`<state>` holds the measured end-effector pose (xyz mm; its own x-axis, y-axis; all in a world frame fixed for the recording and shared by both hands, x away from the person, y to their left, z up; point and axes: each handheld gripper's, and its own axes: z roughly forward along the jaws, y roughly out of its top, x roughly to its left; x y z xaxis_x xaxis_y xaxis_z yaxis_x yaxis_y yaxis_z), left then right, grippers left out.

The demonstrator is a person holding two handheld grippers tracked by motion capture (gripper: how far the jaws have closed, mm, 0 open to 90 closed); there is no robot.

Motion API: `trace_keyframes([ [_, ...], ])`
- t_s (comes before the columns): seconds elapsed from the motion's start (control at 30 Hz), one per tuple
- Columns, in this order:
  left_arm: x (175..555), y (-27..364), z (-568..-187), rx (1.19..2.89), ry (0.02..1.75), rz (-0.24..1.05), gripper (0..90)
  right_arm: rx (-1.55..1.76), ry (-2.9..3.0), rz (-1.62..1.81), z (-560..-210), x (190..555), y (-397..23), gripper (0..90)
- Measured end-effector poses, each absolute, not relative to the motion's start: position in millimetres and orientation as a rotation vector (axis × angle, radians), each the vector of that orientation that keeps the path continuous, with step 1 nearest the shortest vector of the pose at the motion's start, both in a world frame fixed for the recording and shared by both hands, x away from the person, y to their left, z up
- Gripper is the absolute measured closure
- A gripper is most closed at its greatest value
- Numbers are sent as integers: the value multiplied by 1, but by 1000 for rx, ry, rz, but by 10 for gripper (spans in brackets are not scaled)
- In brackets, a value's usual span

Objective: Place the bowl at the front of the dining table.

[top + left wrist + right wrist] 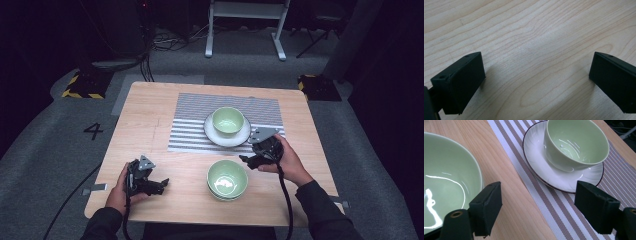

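Black-jawed, the right tool [536, 207] is gaping wide and empty beside the near green bowl [227, 179]; the left tool [534, 82], equally spread, is hovering over bare worktop [150, 125] left of that bowl.

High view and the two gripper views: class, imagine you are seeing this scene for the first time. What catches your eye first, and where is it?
Two pale green bowls stand out: one sits on a white plate on the striped placemat at mid-table, the other, wider bowl rests on the bare wood nearer the person. The open right gripper hangs between them, while the open left gripper waits over bare table at the near left.
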<state>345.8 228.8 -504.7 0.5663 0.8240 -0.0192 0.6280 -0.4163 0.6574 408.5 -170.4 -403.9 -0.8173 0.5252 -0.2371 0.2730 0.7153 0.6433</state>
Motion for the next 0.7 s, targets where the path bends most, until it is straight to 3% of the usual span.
trace_keyframes([
  [0.7, 346, 229, -505, 2177, 1158, 408, 2, 650, 2515, 832, -413, 397, -191, 220],
])
